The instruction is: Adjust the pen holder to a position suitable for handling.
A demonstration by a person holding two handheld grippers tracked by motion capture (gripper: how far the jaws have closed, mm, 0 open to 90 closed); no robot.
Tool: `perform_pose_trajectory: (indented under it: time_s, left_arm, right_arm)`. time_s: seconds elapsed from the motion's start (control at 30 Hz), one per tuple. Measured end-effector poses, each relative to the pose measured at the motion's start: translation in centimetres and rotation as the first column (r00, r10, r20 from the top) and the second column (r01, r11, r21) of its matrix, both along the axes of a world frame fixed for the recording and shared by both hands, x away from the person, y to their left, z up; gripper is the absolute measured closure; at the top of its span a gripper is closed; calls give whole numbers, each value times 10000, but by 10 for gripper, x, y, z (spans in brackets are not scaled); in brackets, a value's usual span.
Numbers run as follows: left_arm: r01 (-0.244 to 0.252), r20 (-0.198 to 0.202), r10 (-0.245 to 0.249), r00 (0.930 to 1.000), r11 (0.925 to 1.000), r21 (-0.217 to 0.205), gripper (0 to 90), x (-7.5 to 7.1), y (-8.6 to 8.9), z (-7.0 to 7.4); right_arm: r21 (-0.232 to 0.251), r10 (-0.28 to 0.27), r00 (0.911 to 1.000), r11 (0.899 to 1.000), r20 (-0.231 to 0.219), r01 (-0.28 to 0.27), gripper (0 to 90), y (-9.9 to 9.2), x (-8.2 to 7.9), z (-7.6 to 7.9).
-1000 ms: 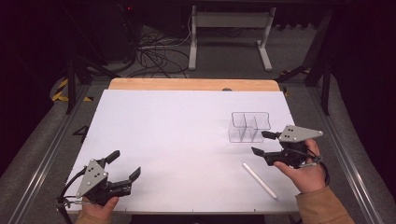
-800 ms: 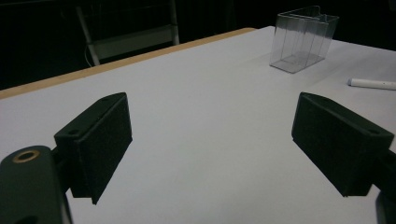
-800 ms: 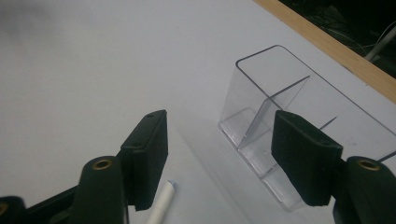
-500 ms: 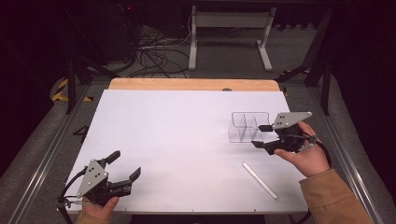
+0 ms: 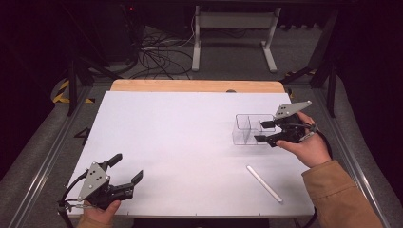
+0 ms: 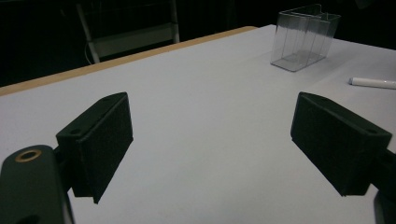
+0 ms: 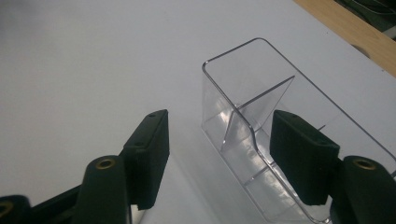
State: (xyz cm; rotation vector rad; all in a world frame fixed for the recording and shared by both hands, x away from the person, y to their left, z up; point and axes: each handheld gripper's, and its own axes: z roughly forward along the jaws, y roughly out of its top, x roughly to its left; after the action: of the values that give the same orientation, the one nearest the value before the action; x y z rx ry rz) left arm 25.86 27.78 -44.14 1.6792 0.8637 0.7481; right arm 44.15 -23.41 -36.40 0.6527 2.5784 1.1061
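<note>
A clear plastic box (image 5: 247,128) with inner dividers stands on the right side of the white table top (image 5: 190,137). My right gripper (image 5: 261,131) is at the box's right end, open. In the right gripper view the clear box (image 7: 261,102) has one long wall between the two jaws of the right gripper (image 7: 219,128); one jaw is outside it, the other over the box's inside. I cannot tell whether either jaw touches it. A white marker (image 5: 264,183) lies near the front right. My left gripper (image 5: 127,167) rests at the front left, open and holding nothing.
The left gripper view looks past the left gripper (image 6: 210,126) to the clear box (image 6: 303,42) and the marker (image 6: 373,83) far off. A wooden strip (image 5: 195,86) edges the table's back. Metal rails (image 5: 43,161) run along both sides.
My right gripper has moved away from the person and slightly left, up to the clear box, so its jaws now stand on either side of one wall. The left gripper has stayed put.
</note>
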Motion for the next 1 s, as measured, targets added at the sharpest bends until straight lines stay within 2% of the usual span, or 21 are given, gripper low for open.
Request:
perform_pose_trajectory:
  time_s: [0.13, 0.17, 0.2, 0.23, 0.3, 0.4, 0.53, 0.57, 0.7, 0.8, 0.83, 0.87, 0.9, 1.0]
  left_arm:
    - [9, -5, -9, 10000, 10000, -28, 136, 1, 0, 0]
    - [3, -21, -3, 10000, 10000, 6, 136, 1, 0, -1]
    - [4, -25, -4, 10000, 10000, -12, 136, 1, -1, -1]
    - [9, -32, -9, 10000, 10000, -7, 136, 1, -1, -1]
    - [6, -27, -6, 10000, 10000, 5, 136, 1, -1, -1]
    - [5, -36, -5, 10000, 10000, -31, 136, 1, -1, -1]
    - [10, -54, -10, 10000, 10000, -50, 137, 2, 0, -2]
    - [14, -54, -14, 10000, 10000, -64, 137, 2, 0, -2]
    - [44, -118, -45, 9999, 10000, -63, 137, 2, 0, -2]
    - [43, -102, -44, 9999, 9999, -98, 137, 3, 1, -2]
    - [33, -104, -34, 9999, 9999, -112, 137, 2, 1, -2]
    - [31, -110, -33, 9999, 9999, -122, 137, 2, 1, -2]
    - [19, -105, -21, 9999, 9999, -111, 137, 3, 1, -2]
    - [57, -124, -59, 9999, 9999, -140, 137, 3, 1, -3]
  right_arm:
    - [-249, -11, 9999, 9997, 118, 14, 399, 0, 5, 1]
    - [-452, 48, 9997, 9990, 249, -37, 418, 0, 7, 1]
    - [-960, 368, 9981, 9949, 499, -319, 453, 0, 11, 1]
    - [-960, 368, 9981, 9949, 499, -319, 453, 0, 11, 1]
    - [-1478, 736, 9952, 9870, 652, -633, 479, 2, 18, 0]
    - [-1635, 942, 9932, 9831, 684, -820, 496, 5, 23, -2]
    - [-2319, 1348, 9900, 9651, 404, -1220, 537, 12, 32, -10]
    - [-2319, 1348, 9900, 9651, 404, -1220, 537, 12, 32, -10]
    - [-2706, 1589, 9872, 9509, 109, -1501, 577, 18, 37, -14]
    - [-2811, 1614, 9868, 9467, -96, -1576, 597, 21, 40, -18]
    - [-2921, 1740, 9846, 9409, -167, -1713, 602, 21, 42, -19]
    - [-2891, 1694, 9853, 9425, -194, -1678, 604, 22, 43, -21]
    - [-2960, 1765, 9840, 9389, -250, -1759, 609, 23, 43, -22]
    - [-3036, 1703, 9844, 9365, -430, -1753, 616, 26, 44, -24]
